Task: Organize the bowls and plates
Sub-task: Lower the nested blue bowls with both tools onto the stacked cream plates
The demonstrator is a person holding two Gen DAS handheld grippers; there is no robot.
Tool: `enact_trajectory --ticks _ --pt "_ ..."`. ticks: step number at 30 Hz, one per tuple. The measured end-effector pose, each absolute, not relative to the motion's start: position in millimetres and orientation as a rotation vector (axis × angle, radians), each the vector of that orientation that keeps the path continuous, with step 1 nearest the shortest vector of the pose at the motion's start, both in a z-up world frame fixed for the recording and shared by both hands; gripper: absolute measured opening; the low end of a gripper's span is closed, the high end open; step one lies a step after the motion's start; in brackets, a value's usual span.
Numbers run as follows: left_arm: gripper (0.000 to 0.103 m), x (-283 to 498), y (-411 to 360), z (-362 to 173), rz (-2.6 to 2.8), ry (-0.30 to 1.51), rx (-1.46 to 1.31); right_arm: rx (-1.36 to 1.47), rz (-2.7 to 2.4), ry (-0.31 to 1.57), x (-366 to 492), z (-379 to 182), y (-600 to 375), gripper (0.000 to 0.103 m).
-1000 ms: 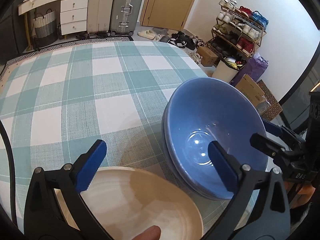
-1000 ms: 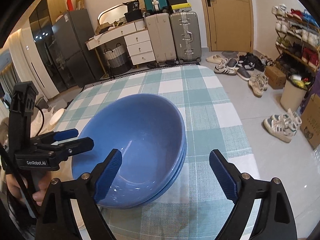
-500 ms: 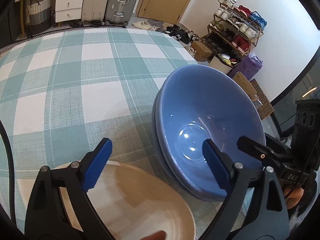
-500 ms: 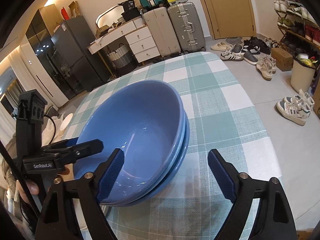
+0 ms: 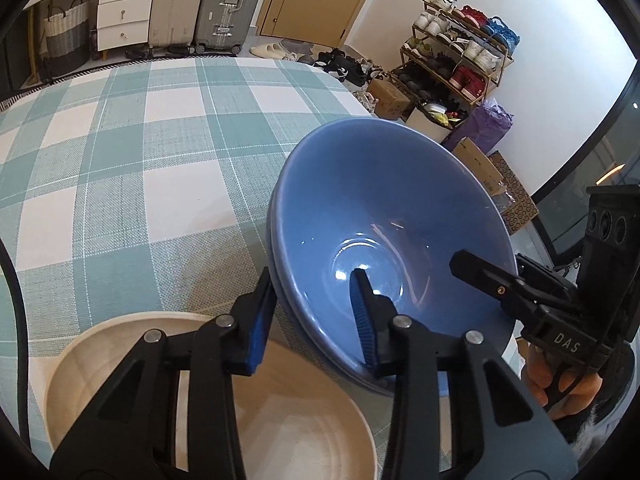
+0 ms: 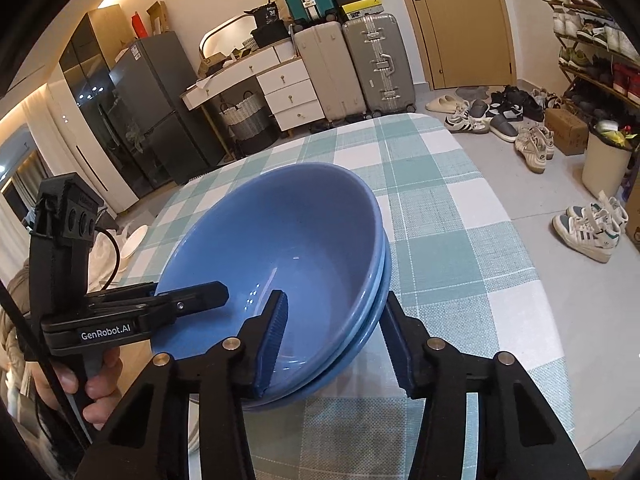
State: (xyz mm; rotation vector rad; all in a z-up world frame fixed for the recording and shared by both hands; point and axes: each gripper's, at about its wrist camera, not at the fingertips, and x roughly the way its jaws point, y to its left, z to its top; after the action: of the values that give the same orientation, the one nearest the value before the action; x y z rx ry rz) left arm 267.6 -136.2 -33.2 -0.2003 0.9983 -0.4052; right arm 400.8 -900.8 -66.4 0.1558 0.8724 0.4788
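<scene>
Two blue bowls (image 5: pixel 380 200) sit nested on the checked cloth, near the table's right edge. My left gripper (image 5: pixel 312 278) straddles the near-left rim, one pad outside the wall and one inside. Its jaws are closing and both pads look to be touching the stack. My right gripper (image 6: pixel 335 298) straddles the opposite rim of the blue bowls (image 6: pixel 300 232) the same way, jaws closing, pads against the wall. A wide cream dish (image 5: pixel 120 360) lies under the left gripper, beside the bowls. In the right wrist view the left gripper (image 6: pixel 188 290) clamps the rim from the left.
The table (image 5: pixel 120 140) carries a teal and white checked cloth and ends just right of the bowls. On the floor beyond lie shoes (image 6: pixel 584 228), a white bin (image 6: pixel 604 156), a shoe rack (image 5: pixel 460 40) and suitcases (image 6: pixel 376 64).
Both pairs of jaws have narrowed from wide apart to close around the blue bowls' rim. The left gripper has shifted right, so one finger is now inside the bowl.
</scene>
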Motion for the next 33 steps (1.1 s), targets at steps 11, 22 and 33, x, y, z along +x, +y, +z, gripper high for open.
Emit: enact_trajectory --ticks 11,22,33 --pt "0.033 263 -136 -28 -0.371 0.983 -0.183 0.141 0.482 0.842 393 -58 -898 0.049" --pt "0.033 243 -132 2 -0.36 0.921 -0.162 0.141 0.491 0.796 379 -38 -898 0.049" --pt "0.033 217 -129 31 -0.362 0.865 -0.157 0.131 0.495 0.755 360 -14 -898 0.049"
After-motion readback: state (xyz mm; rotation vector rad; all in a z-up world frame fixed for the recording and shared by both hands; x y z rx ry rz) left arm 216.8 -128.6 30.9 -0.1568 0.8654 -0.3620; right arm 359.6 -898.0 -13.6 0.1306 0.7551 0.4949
